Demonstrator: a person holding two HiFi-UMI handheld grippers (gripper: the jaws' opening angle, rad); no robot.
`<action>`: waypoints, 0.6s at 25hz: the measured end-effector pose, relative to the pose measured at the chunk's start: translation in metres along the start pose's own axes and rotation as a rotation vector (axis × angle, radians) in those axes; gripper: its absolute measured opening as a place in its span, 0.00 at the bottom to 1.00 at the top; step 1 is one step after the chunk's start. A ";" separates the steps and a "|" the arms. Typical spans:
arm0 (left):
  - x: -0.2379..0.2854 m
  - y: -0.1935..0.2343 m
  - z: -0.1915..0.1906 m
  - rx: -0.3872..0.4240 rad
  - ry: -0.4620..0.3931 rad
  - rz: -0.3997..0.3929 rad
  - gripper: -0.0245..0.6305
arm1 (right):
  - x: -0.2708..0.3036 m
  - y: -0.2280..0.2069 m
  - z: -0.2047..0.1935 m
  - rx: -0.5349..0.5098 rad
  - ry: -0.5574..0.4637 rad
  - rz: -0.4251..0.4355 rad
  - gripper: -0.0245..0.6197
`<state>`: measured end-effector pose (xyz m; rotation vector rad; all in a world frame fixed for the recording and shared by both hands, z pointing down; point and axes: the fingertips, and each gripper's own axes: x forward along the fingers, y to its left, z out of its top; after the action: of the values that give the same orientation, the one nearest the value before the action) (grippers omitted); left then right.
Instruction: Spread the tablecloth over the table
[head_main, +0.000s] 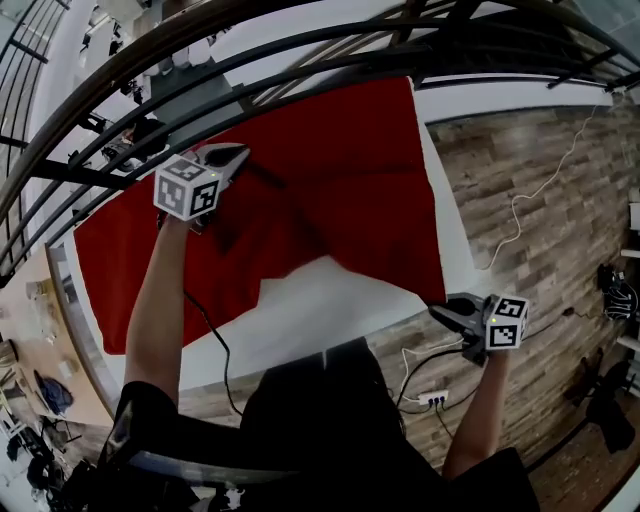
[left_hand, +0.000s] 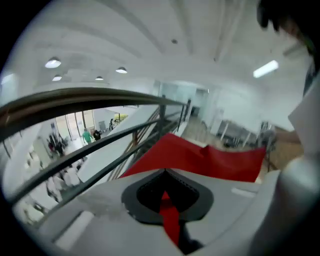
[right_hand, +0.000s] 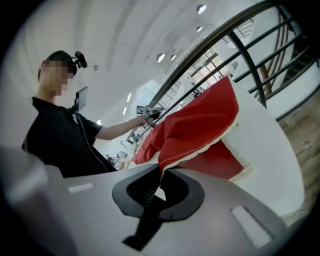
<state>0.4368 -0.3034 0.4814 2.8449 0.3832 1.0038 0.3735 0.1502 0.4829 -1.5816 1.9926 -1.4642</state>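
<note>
the red tablecloth (head_main: 340, 170) lies partly spread over the white table (head_main: 330, 310), its near edge raised, the left gripper (head_main: 232, 160) and right gripper (head_main: 442, 312) each with fingers pinched on its fabric.

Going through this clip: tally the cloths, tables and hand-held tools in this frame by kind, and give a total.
tablecloth, red: 1
table, white: 1
tools: 2, the left tool and the right tool, each shut on the tablecloth
Total: 4
</note>
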 end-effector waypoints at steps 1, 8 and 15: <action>0.024 -0.002 -0.012 0.088 0.099 0.033 0.05 | 0.005 0.014 0.002 0.003 -0.010 0.048 0.06; 0.184 -0.086 0.005 0.526 0.201 -0.024 0.05 | 0.065 0.043 0.022 -0.104 0.023 0.038 0.06; 0.256 -0.094 -0.001 0.577 0.383 -0.140 0.04 | 0.042 0.036 -0.035 0.006 0.158 0.010 0.06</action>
<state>0.6090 -0.1442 0.6199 3.0093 1.0448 1.6350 0.3104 0.1325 0.4884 -1.4940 2.0740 -1.6357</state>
